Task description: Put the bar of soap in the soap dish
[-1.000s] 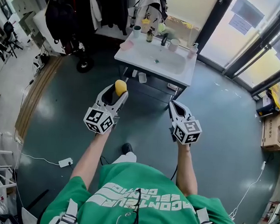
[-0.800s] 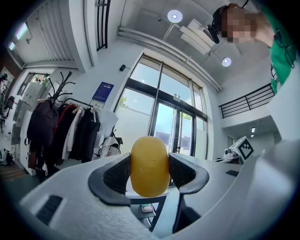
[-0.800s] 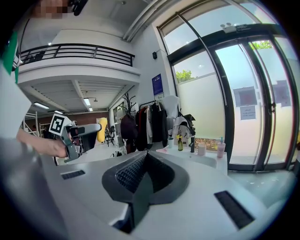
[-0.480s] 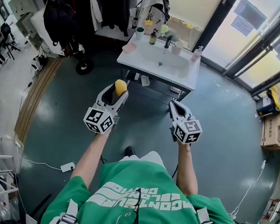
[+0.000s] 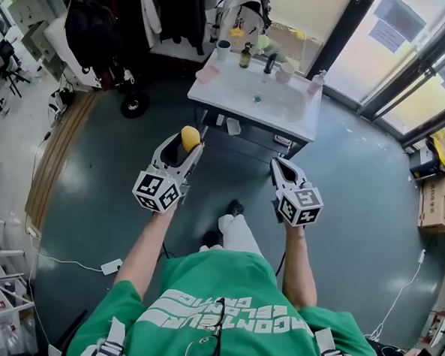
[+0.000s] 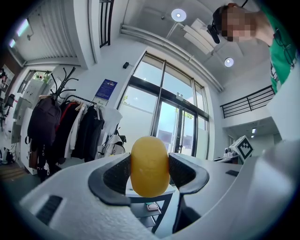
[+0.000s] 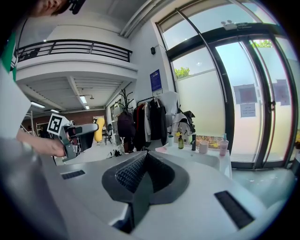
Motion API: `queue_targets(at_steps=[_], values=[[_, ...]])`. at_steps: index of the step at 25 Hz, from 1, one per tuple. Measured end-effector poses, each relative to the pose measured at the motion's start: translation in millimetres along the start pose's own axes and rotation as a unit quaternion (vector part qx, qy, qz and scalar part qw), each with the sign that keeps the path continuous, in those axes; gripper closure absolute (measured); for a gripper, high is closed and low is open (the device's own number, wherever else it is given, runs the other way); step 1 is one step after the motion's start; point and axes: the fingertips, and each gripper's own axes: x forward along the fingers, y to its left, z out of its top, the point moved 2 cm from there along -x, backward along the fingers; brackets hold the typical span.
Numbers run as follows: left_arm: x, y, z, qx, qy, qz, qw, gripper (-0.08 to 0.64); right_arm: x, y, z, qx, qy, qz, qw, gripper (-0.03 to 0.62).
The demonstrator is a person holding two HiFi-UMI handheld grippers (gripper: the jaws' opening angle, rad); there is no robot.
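Note:
A yellow oval bar of soap [image 5: 189,138] sits clamped between the jaws of my left gripper [image 5: 187,144], held out over the dark green floor short of the washstand. Close up, the soap [image 6: 150,165] fills the gap between the left gripper's black pads [image 6: 115,174]. A pink soap dish [image 5: 207,74] rests on the left end of the white sink counter [image 5: 286,117], well ahead of the soap. My right gripper [image 5: 276,165] is shut with nothing in it, its jaws pressed together [image 7: 143,176]. The pink dish [image 7: 164,149] also shows beyond it.
On the counter stand a green cup [image 5: 222,50], a brown bottle [image 5: 246,57], a black tap [image 5: 269,63] and a pink dispenser [image 5: 316,82]. A coat rack with dark clothes [image 5: 173,9] is behind. Glass doors [image 5: 410,64] run along the right, and cardboard boxes [image 5: 437,198] lie there.
The person has stepped towards the washstand, one leg now forward between the grippers. Both grippers hold the same pose, the soap still clamped in the left one.

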Motion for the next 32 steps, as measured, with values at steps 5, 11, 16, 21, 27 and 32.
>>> queue_targets(at_steps=[5, 11, 16, 21, 27, 32], values=[[8.3, 14.0, 2.4, -0.003, -0.004, 0.004, 1.0000, 0.310, 14.8, -0.4, 7.3, -0.009, 0.001, 0.004, 1.000, 0.578], [29.7, 28.0, 2.5, -0.002, -0.006, 0.000, 1.0000, 0.309, 35.0, -14.3, 12.2, -0.010, 0.000, 0.000, 1.000, 0.578], [55.1, 46.5, 2.4, 0.004, -0.001, -0.005, 1.0000, 0.308, 60.2, -29.6, 16.6, -0.006, 0.000, -0.002, 1.000, 0.578], [81.3, 75.1, 7.4, 0.000, 0.001, 0.002, 1.0000, 0.308, 98.2, -42.9, 26.2, 0.000, 0.006, 0.001, 1.000, 0.578], [109.6, 108.5, 15.0, 0.001, 0.003, 0.007, 1.0000, 0.309, 145.4, -51.2, 45.5, -0.004, 0.007, 0.013, 1.000, 0.578], [134.2, 129.1, 16.6, -0.001, 0.009, 0.013, 0.9999, 0.308, 171.8, -68.7, 56.9, -0.008, 0.013, 0.013, 1.000, 0.578]])
